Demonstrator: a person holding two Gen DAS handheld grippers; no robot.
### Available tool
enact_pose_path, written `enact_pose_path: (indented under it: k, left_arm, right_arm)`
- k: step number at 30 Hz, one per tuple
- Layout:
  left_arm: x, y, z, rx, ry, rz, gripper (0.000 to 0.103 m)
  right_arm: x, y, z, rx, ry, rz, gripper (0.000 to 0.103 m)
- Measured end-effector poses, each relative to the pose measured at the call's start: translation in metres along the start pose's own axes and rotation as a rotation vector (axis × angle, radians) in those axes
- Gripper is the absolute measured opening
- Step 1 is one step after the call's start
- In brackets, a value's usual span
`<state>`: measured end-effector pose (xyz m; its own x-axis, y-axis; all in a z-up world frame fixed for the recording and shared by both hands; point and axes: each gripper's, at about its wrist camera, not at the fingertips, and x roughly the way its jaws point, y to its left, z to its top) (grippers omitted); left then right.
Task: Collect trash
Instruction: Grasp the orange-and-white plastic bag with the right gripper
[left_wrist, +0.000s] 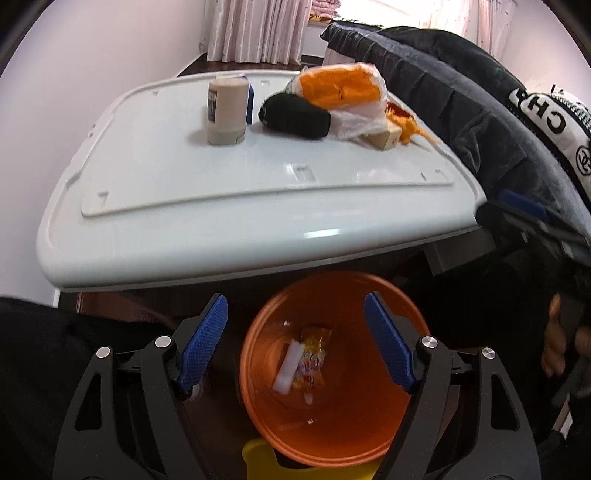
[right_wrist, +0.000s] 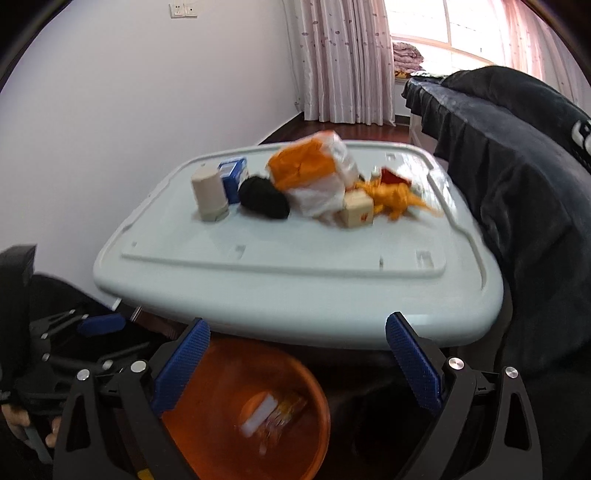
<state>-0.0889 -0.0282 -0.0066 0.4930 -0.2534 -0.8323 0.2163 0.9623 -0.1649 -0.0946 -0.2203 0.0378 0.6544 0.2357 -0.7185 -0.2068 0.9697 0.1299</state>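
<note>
An orange bin (left_wrist: 332, 435) stands on the floor below the white table (left_wrist: 221, 206). A snack wrapper (left_wrist: 314, 354) and a white piece lie in it. The bin also shows in the right wrist view (right_wrist: 303, 443). My left gripper (left_wrist: 295, 306) is open and empty above the bin. My right gripper (right_wrist: 297, 326) is open and empty by the table's front edge (right_wrist: 295, 306). On the table lie a beige cylinder (right_wrist: 209, 197), a blue box (right_wrist: 233, 174), a black bundle (right_wrist: 264, 203), an orange and white plastic bag (right_wrist: 314, 173), a small carton (right_wrist: 357, 210) and an orange wrapper (right_wrist: 397, 199).
A dark blanket (right_wrist: 517, 177) hangs over furniture right of the table. A white wall lies to the left, pink curtains (right_wrist: 343, 59) at the back. A yellow object (left_wrist: 258, 458) sits under the bin. The left gripper shows at the left of the right wrist view (right_wrist: 99, 325).
</note>
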Motion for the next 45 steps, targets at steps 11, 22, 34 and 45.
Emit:
enact_pose_path:
  k: [11,22,34,45]
  left_arm:
    - [0.024,0.032,0.036,-0.148,-0.011,-0.045,0.075]
    - [0.032,0.042,0.026,-0.165,-0.003,-0.009,0.075]
    - [0.016,0.029,0.029,-0.11,-0.079,0.025,0.075]
    - [0.056,0.043,0.111,-0.196,-0.099,0.102,0.075]
  right_arm:
    - [0.103,-0.024,0.146,-0.248,-0.007,0.0,0.096]
    - [0.169,-0.013,0.152,-0.282,0.104,0.061,0.064]
    - [0.083,-0.026,0.131,-0.098,0.002,0.076,0.019]
    - [0.026,-0.081,0.068,0.288,-0.087,0.098,0.02]
